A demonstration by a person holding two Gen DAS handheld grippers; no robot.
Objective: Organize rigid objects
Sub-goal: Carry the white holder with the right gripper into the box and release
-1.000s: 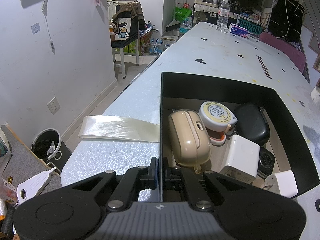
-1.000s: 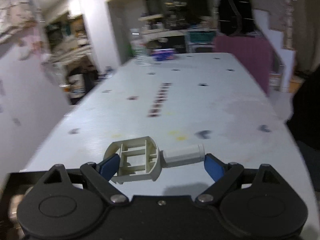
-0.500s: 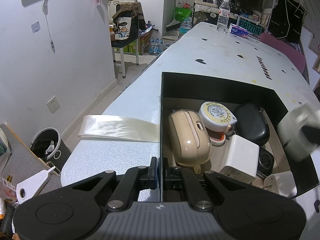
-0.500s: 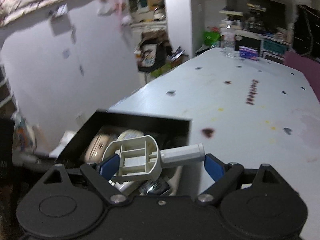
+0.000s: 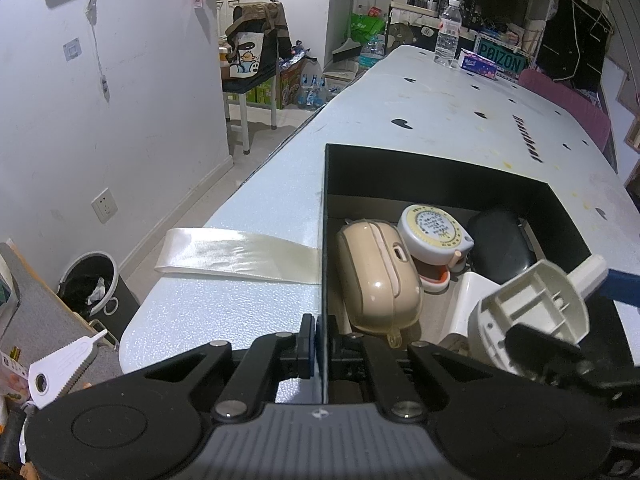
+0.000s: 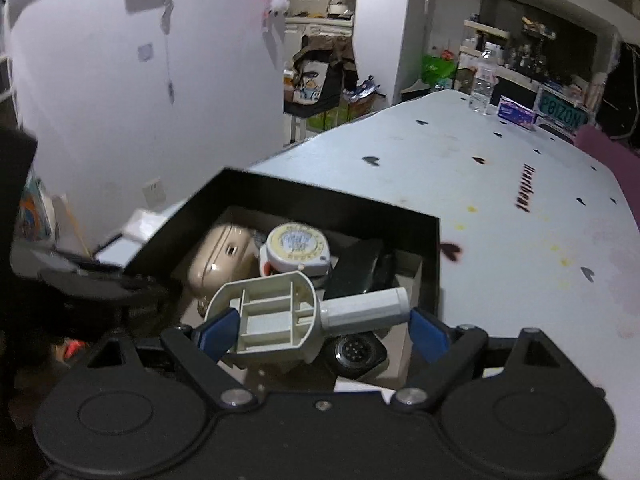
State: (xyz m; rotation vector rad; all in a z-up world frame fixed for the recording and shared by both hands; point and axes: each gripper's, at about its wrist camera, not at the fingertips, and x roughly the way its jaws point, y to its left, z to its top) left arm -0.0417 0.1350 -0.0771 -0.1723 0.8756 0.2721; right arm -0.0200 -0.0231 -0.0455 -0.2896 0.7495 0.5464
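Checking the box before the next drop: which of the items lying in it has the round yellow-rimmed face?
The tape measure, lying between the beige earbud case and the black case; neither of those has a printed round face.

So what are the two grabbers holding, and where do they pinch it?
The right gripper holds a white plastic part end to end, by its round head and stem tip. The left gripper pinches the black box's wall.
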